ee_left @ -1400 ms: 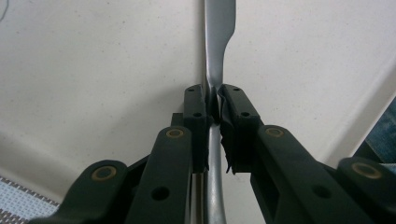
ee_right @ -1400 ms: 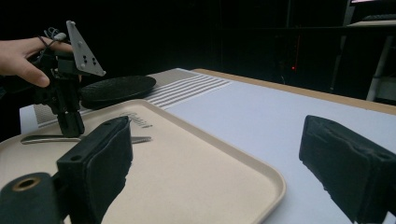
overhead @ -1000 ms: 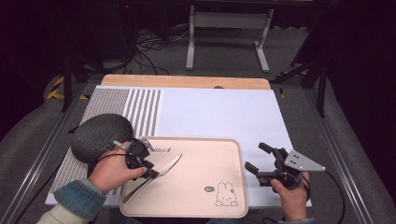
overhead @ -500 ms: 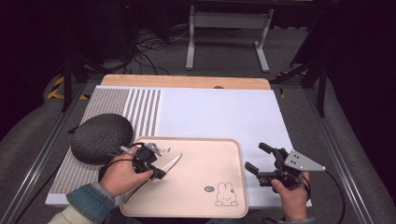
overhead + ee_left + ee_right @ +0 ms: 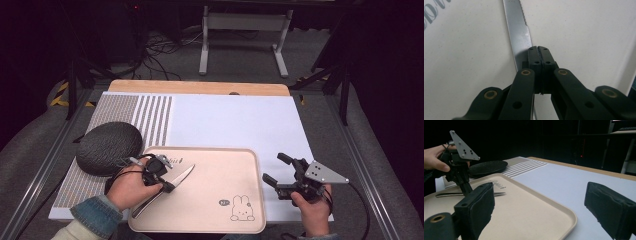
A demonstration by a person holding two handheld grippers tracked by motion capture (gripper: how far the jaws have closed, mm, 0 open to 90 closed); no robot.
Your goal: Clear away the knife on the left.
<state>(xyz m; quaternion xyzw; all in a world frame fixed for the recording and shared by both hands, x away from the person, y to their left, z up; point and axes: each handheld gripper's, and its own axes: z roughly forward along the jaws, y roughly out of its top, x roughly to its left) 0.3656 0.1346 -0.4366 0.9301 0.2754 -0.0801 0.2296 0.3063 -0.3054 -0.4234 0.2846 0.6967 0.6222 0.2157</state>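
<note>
A table knife (image 5: 182, 174) lies slantwise on the left part of a beige tray (image 5: 215, 170) with a rabbit print. My left gripper (image 5: 169, 187) points down onto the knife's middle, jaws shut. In the left gripper view the pads meet at the gripper's tip (image 5: 539, 48), and the serrated blade (image 5: 517, 30) passes under the left jaw, not between the pads. The right gripper view shows the left gripper (image 5: 468, 191) standing on the knife (image 5: 497, 193). My right gripper (image 5: 275, 167) hovers open off the tray's right edge, its open jaws (image 5: 544, 202) holding nothing.
A dark grey round woven pad (image 5: 107, 147) lies left of the tray, on the striped part of a white mat (image 5: 230, 125). The mat covers a wooden tabletop (image 5: 200, 87). Beyond the table are a dark floor, cables and a stand's legs.
The left hand has shifted slightly right, bringing its gripper over the knife's middle. The knife and the right gripper have kept their places.
</note>
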